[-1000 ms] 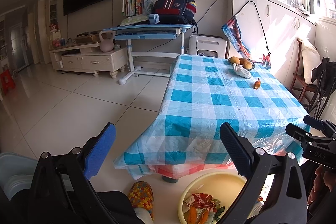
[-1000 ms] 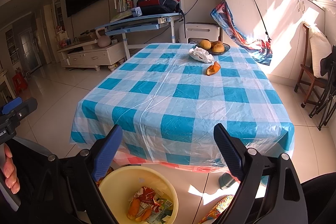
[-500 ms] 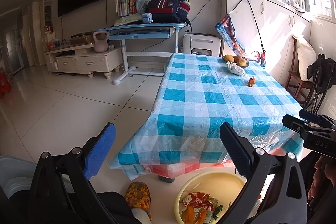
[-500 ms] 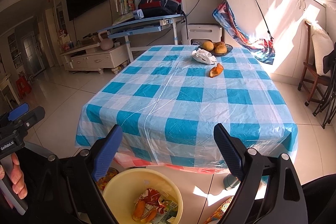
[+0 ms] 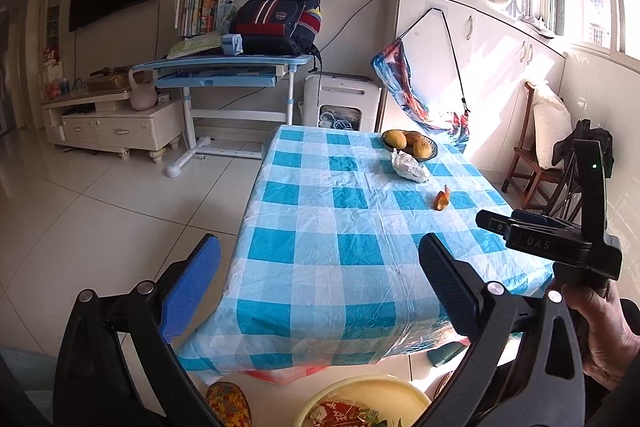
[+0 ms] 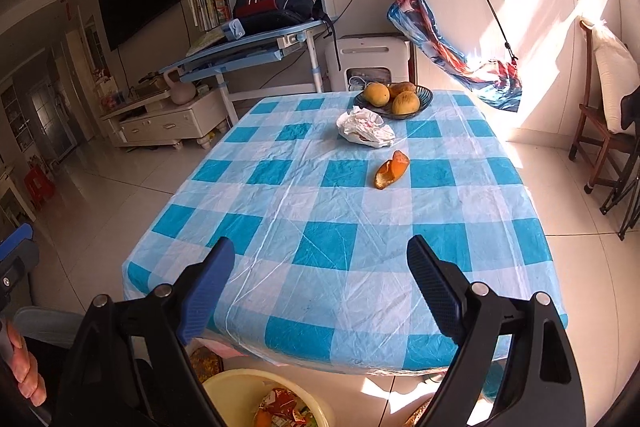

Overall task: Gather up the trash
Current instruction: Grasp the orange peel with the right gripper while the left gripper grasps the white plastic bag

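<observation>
An orange peel [image 6: 392, 169] lies on the blue-checked table [image 6: 328, 239], small in the left wrist view [image 5: 442, 199]. Behind it sits a crumpled white wrapper [image 6: 365, 127] [image 5: 408, 165]. A yellow basin [image 6: 240, 393] holding wrappers and peels stands on the floor below the table's near edge, also low in the left wrist view [image 5: 360, 393]. My right gripper [image 6: 320, 279] hovers open and empty over the table's near edge. My left gripper [image 5: 320, 279] is open and empty near the table's near left corner. The right gripper's body [image 5: 552, 247], held by a hand, shows in the left wrist view.
A dark plate of yellow fruit [image 6: 394, 95] sits at the table's far end. A wooden chair [image 6: 604, 143] with a white cushion stands to the right. A blue desk [image 5: 224, 67] with a backpack, a white appliance [image 5: 340, 103] and a TV cabinet [image 5: 108, 123] line the back wall.
Both grippers have risen and moved forward toward the table; the basin has slipped toward the bottom edge of both views. The peel and wrapper look closer. The jaws stayed open.
</observation>
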A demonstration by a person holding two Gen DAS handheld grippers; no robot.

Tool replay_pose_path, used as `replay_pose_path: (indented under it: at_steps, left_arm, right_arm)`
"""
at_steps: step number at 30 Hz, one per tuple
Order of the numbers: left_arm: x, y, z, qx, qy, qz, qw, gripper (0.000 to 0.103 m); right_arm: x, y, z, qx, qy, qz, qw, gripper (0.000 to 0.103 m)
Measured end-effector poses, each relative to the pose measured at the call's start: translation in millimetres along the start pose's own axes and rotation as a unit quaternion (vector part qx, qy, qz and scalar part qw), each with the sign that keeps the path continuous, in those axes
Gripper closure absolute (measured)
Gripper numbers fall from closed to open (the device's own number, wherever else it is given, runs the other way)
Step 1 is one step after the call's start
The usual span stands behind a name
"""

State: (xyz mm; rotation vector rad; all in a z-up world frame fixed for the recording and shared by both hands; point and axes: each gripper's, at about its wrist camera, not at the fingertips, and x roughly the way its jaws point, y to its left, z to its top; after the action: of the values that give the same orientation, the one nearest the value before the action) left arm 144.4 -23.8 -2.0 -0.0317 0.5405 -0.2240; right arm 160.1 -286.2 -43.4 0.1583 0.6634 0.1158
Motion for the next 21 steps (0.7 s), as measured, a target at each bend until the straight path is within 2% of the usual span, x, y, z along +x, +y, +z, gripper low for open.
replay_pose_path:
  at_steps: [5, 11, 14, 16, 21]
  left_arm:
    - [63.8, -23.3, 30.5, -0.001, 0.018, -0.037, 0.9991, 0.007]
    - [150.9, -55.4, 64.4, -0.009, 0.044, -0.073, 0.9963, 0.007]
    - [198.6, -70.1, 80.4, -0.020, 0.059, -0.085, 0.9945, 0.007]
    - [232.7, -80.7, 88.5, -0.030, 0.073, -0.096, 0.9923, 0.007]
    - [321.8, -114.0, 97.1, -0.037, 0.126, -0.109, 0.9852, 0.007]
  right_arm:
    - [54.9, -32.6, 27.5, 0.044, 0.032, -0.003, 0.999, 0.023]
    - [113.1, -47.3, 50.1, 0.046, 0.060, -0.015, 0.997, 0.032]
    - [136.6, -58.8, 57.0, 0.047, 0.078, -0.016, 0.996, 0.044]
    - [147.4, -67.3, 58.5, 0.048, 0.093, -0.013, 0.994, 0.056]
    - [152.4, -82.0, 57.4, 0.051, 0.109, 0.002, 0.993, 0.079]
